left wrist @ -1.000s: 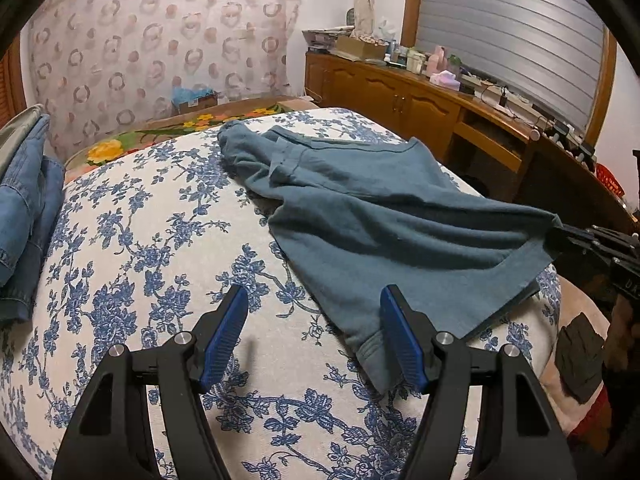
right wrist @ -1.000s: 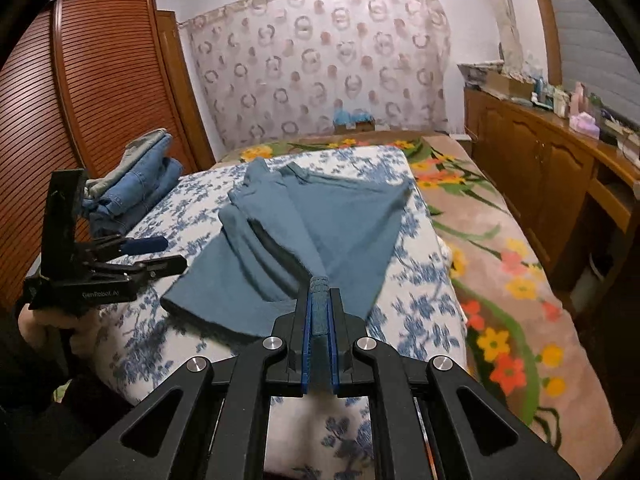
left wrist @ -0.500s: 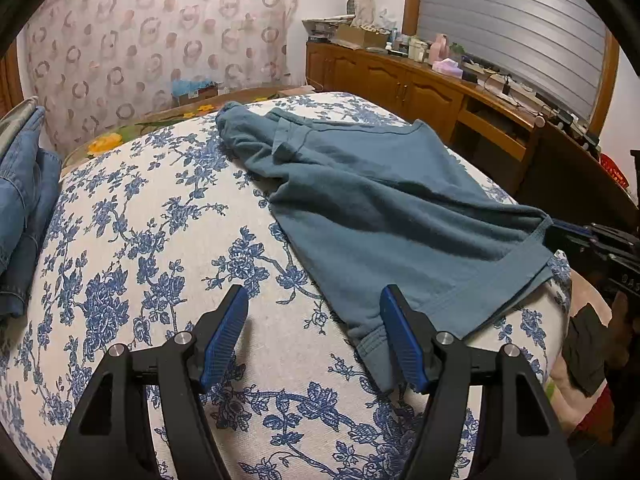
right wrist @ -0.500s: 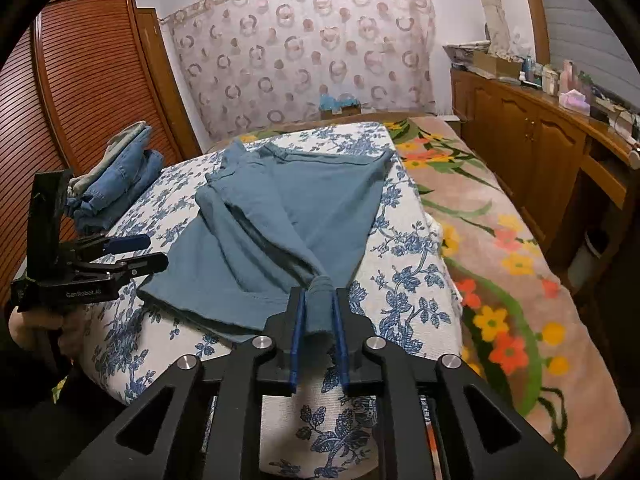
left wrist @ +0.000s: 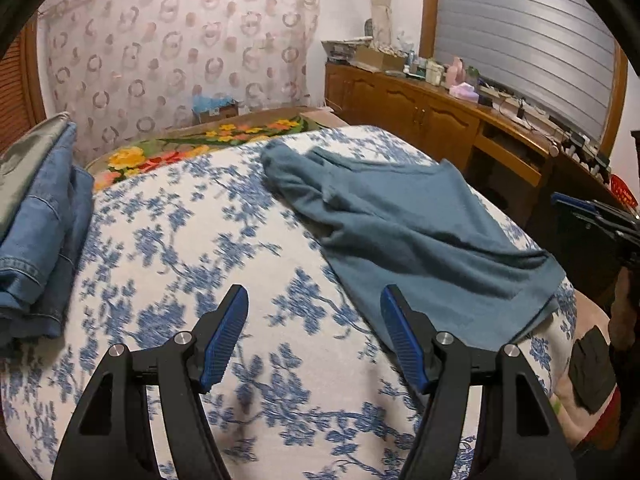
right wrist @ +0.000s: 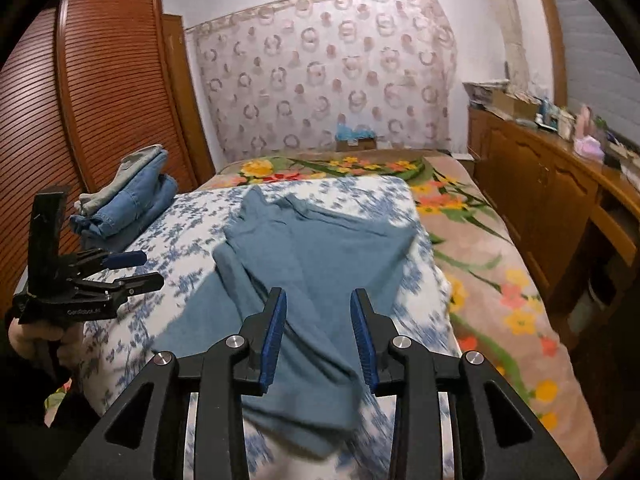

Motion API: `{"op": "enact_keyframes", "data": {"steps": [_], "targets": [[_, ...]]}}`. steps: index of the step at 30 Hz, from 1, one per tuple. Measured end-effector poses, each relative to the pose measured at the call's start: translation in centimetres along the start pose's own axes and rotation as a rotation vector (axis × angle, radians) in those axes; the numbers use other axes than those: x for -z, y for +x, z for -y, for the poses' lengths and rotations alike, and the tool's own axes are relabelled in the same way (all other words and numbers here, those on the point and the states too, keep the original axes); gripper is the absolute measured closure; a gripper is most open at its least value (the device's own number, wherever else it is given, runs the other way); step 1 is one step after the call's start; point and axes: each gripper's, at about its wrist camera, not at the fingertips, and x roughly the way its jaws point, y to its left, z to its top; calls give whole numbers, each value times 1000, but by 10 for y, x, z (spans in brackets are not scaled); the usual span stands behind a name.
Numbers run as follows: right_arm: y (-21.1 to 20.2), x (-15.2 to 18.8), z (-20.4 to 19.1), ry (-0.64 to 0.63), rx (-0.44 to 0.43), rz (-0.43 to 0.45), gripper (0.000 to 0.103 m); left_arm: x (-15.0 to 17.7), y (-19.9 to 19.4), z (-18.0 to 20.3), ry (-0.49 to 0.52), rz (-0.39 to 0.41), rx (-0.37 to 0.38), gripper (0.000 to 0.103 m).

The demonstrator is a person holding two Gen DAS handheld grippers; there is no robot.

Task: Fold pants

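The teal pants [right wrist: 316, 264] look soft and limp; better grip the near hem. The right gripper [right wrist: 318, 336] has just been opening and pinches nothing; the left gripper [left wrist: 314, 336] stands apart, empty.

Both tongs [right wrist: 318, 334] [left wrist: 314, 338]: black angular frames, silver screws, ribbed blue pads [right wrist: 273, 336]; white lettering on left.
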Motion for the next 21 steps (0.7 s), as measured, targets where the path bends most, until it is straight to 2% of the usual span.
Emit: {"op": "enact_keyframes", "data": {"steps": [12, 21], "targets": [[63, -31, -22, -36, -121, -50, 69, -3, -11, -24, -30, 38, -25, 33], [115, -50, -39, -148, -117, -124, 69, -2, -13, -40, -55, 46, -39, 33]]}}
